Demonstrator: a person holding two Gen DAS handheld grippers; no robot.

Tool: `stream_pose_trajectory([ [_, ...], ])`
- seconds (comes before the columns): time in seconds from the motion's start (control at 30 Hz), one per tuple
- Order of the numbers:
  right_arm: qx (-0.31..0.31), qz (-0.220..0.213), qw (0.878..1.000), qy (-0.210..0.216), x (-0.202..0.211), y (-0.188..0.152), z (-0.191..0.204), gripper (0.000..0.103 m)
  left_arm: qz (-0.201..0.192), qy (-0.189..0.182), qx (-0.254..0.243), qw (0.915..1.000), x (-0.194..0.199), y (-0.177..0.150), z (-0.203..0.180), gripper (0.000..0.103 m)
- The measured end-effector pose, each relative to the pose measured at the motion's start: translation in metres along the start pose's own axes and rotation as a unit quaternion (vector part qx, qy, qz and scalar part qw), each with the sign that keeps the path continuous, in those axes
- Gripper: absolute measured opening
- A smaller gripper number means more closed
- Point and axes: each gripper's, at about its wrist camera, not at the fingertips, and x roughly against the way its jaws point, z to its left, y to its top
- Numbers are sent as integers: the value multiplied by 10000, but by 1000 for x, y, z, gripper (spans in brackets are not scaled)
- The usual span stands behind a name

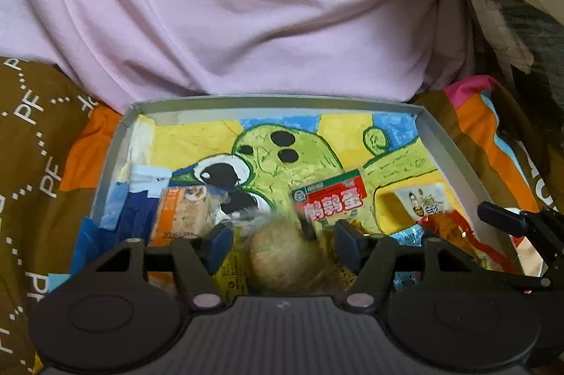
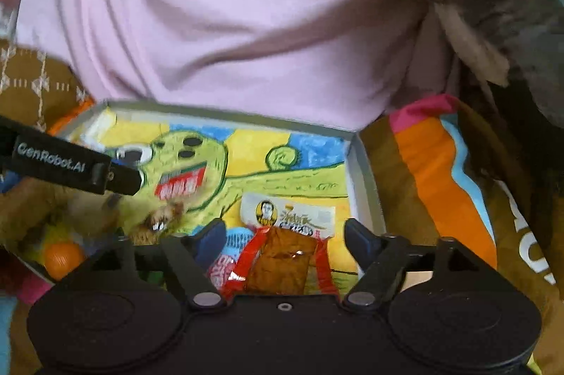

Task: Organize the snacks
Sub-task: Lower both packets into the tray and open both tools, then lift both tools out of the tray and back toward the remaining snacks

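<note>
Left wrist view: the left tongs are being held wide over the near end of a shallow grey box lined with a bright cartoon drawing. A round, pale bun in clear wrap is being seen between the spread fingers, blurred, and no pad is being pressed on it. Just left of it an orange snack bar is lying in the box, and just beyond it a small red-and-green packet is being shown, tilted. Further right, a white-topped packet with red trim is lying near the right wall. The right tongs are being glimpsed at the right edge. Pink cloth is bunched behind the box.

Right wrist view: the right tongs are also being held wide, with the red-trimmed packet lying between the fingers in the box, pads clear of it. A blue-and-pink packet is tucked just left of it. One finger of the left tongs is being seen at the left, above a blurred brownish snack. An orange ball is sitting at the lower left.
</note>
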Motion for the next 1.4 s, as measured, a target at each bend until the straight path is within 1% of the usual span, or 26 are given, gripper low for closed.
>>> stream_pose_trajectory([
  [0.03, -92, -42, 9999, -5, 4, 1, -2, 86, -57, 14, 23, 10000, 4, 1, 0, 79],
  [0.07, -197, -91, 9998, -16, 8, 2, -5, 87, -109, 18, 43, 9999, 8, 2, 0, 81],
  [0.17, -506, -350, 9981, -65, 26, 5, -9, 97, -239, 1, 67, 9997, 20, 5, -1, 86],
  [0.2, -586, -439, 9973, -74, 33, 6, -9, 100, -283, 10, 68, 9996, 24, 7, -1, 90],
  [0.23, -655, -525, 9964, -81, 39, 8, -9, 102, -364, 28, 78, 9993, 31, 8, -1, 94],
  [0.3, -765, -716, 9945, -86, 54, 11, -7, 102, -537, 62, 117, 9985, 44, 10, 0, 99],
  [0.4, -820, -888, 9927, -57, 74, 16, -3, 102, -788, 121, 184, 9967, 66, 10, 5, 103],
  [0.47, -815, -980, 9918, 5, 87, 17, 1, 102, -890, 164, 214, 9957, 82, 8, 10, 103],
  [0.6, -823, -1203, 9893, 44, 118, 16, 11, 102, -976, 227, 263, 9946, 110, 3, 22, 103],
  [0.9, -859, -1540, 9842, 188, 186, 6, 31, 102, -1310, 574, 197, 9895, 187, -24, 44, 103],
  [0.97, -742, -1555, 9848, 234, 199, 1, 37, 102, -1358, 657, 231, 9883, 202, -33, 49, 103],
  [1.07, -522, -1528, 9866, 247, 217, -11, 48, 102, -1320, 729, 288, 9881, 221, -45, 53, 103],
  [1.13, -519, -1517, 9866, 294, 228, -19, 54, 102, -1312, 796, 322, 9876, 234, -55, 55, 103],
  [1.3, -458, -1462, 9873, 413, 251, -37, 66, 102, -1241, 968, 223, 9873, 258, -80, 58, 103],
  [1.4, -398, -1363, 9886, 508, 262, -47, 74, 102, -1178, 953, 224, 9882, 272, -94, 63, 103],
])
